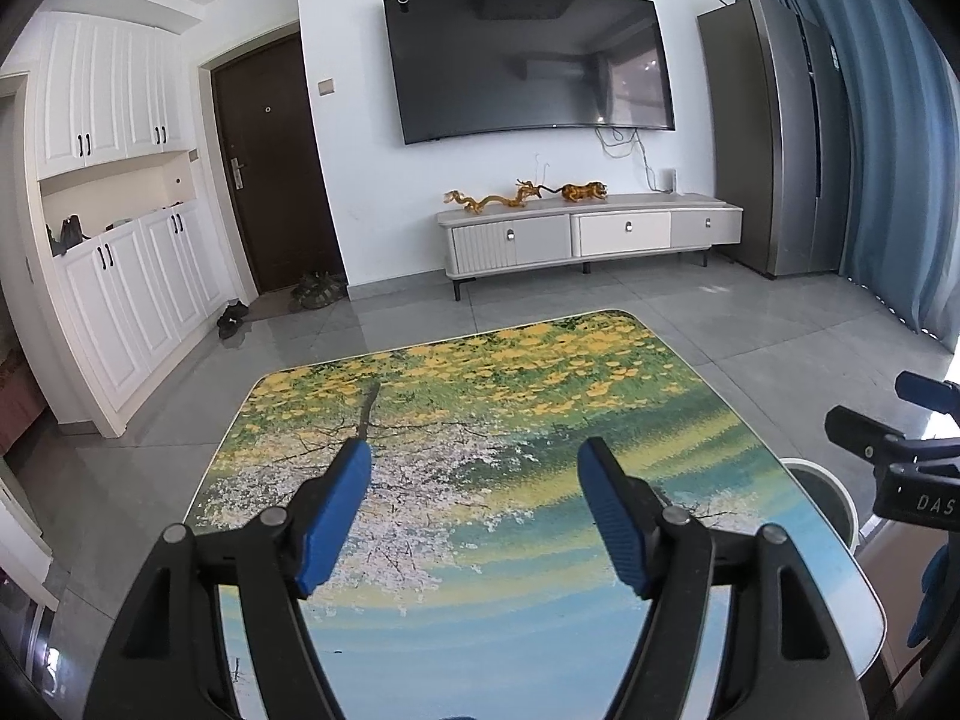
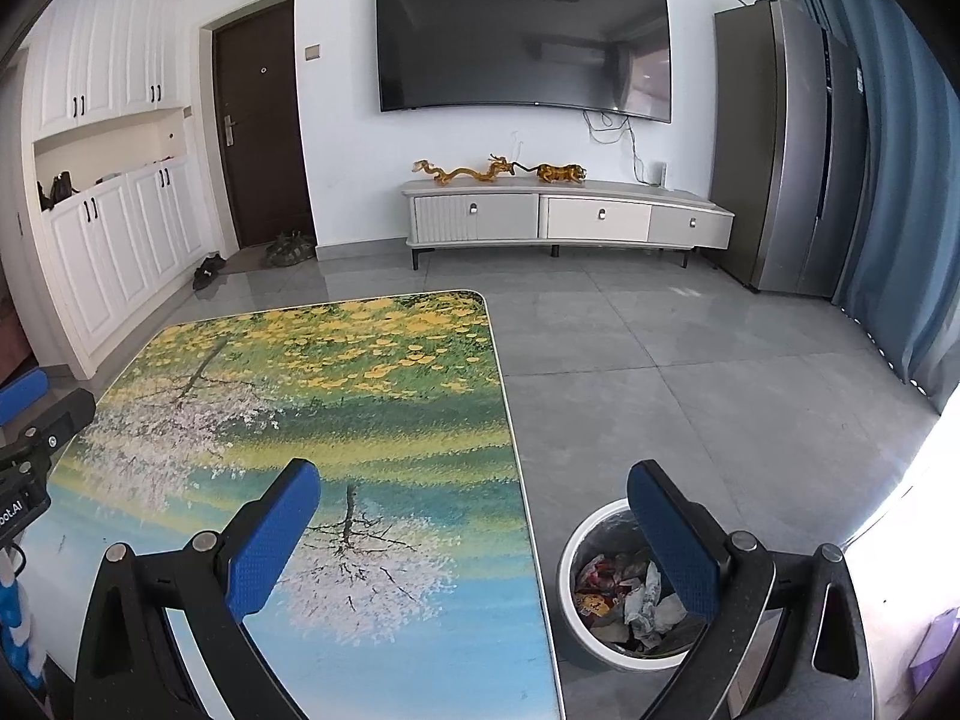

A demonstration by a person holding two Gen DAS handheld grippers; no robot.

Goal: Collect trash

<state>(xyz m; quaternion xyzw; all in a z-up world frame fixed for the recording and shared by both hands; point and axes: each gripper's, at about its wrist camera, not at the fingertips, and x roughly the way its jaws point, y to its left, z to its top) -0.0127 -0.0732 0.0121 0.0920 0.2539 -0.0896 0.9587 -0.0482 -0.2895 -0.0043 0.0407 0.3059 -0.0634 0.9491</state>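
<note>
A white round trash bin [image 2: 576, 546] stands on the floor right of the table; it holds crumpled wrappers and paper [image 2: 624, 594]. Its rim also shows in the left wrist view [image 1: 831, 483]. My left gripper [image 1: 474, 480] is open and empty above the painted tabletop [image 1: 480, 396]. My right gripper [image 2: 468, 510] is open and empty, straddling the table's right edge, its right finger [image 2: 672, 540] over the bin. The right gripper shows at the right edge of the left wrist view [image 1: 894, 438]. No trash lies on the tabletop [image 2: 336, 396].
A TV stand [image 1: 588, 231] with ornaments sits under a wall TV [image 1: 528, 60]. A fridge [image 1: 774, 138] and blue curtains [image 1: 888, 150] are at right. White cabinets [image 1: 120, 210], a brown door and shoes [image 1: 234, 315] are at left. Grey tiled floor [image 2: 690, 360] surrounds the table.
</note>
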